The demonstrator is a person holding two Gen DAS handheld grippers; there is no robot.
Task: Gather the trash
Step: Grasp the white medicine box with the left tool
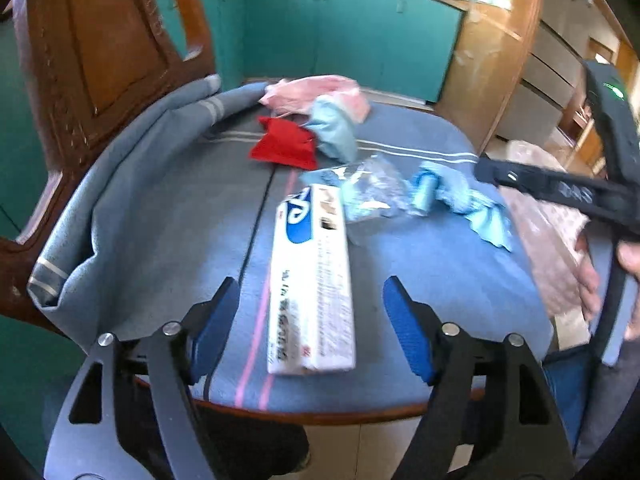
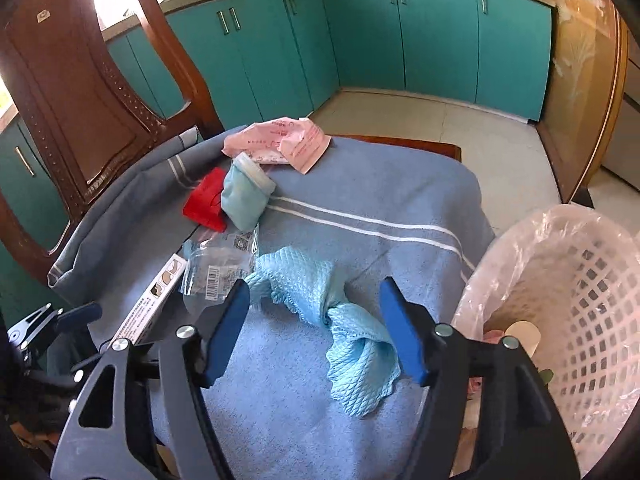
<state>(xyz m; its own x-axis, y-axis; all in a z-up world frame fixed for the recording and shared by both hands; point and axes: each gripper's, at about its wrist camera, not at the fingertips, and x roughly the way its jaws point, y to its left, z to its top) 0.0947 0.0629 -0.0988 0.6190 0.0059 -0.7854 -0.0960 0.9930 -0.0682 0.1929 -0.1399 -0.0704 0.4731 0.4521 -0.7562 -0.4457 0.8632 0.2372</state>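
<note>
On a table covered by a blue towel lies the litter. A long white printed box lies lengthwise between the fingers of my left gripper, which is open with a gap on both sides. Beyond it are a clear plastic wrapper, a red packet, a pale blue pouch and a pink bag. My right gripper is open above a crumpled light blue cloth, with the pads not touching it.
A white lattice basket lined with a thin plastic bag stands at the table's right edge, with some items inside. A carved wooden chair stands at the left, the towel bunched against it. Teal cabinets line the far wall. A hand shows at the right.
</note>
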